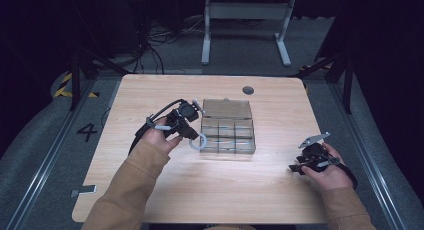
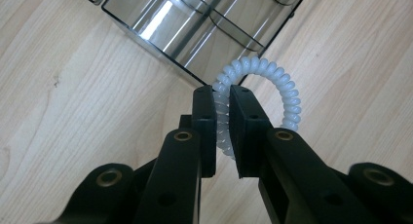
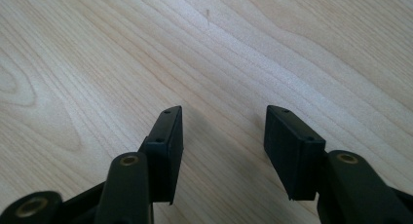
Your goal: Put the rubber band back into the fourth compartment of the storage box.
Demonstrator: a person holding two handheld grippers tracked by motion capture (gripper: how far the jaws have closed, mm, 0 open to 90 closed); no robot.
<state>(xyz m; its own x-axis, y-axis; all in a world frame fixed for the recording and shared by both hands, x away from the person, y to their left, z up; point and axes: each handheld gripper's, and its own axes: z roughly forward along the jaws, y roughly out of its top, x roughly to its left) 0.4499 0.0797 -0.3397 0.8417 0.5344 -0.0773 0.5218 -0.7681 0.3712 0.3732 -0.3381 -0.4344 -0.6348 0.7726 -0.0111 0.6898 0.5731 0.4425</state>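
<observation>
Progress looks to us like roughly the halfway mark: we have the white spiral hair tie (image 2: 265,87) clamped between the jaws of our left tool (image 2: 222,100), pinched on one side of its loop so the rest arcs out free beyond the tips, and we are holding it just beside the near left corner of the clear compartment box (image 1: 227,126), above the desk (image 1: 210,190). So the pick-up appears done; what is left, as we judge it, is carrying the tie over the box wall, choosing a compartment and letting go. In the high view the tie (image 1: 196,142) hangs at the tip of the left tool (image 1: 192,135), close to the box's front left edge but not yet over any cell. The compartments we can see look bare, though the glare on the plastic makes that hard to confirm. Our right tool (image 3: 223,136) has its jaws standing well apart with nothing between them, resting low over bare wood; in the high view the right tool (image 1: 296,167) sits off to the right of the box, well apart from it. The tie itself is a translucent milky coil, ribbed like a telephone cord, forming a closed ring that keeps its round shape, only slightly squeezed where the pads bite. The box is smoky clear plastic with thin dividers.
</observation>
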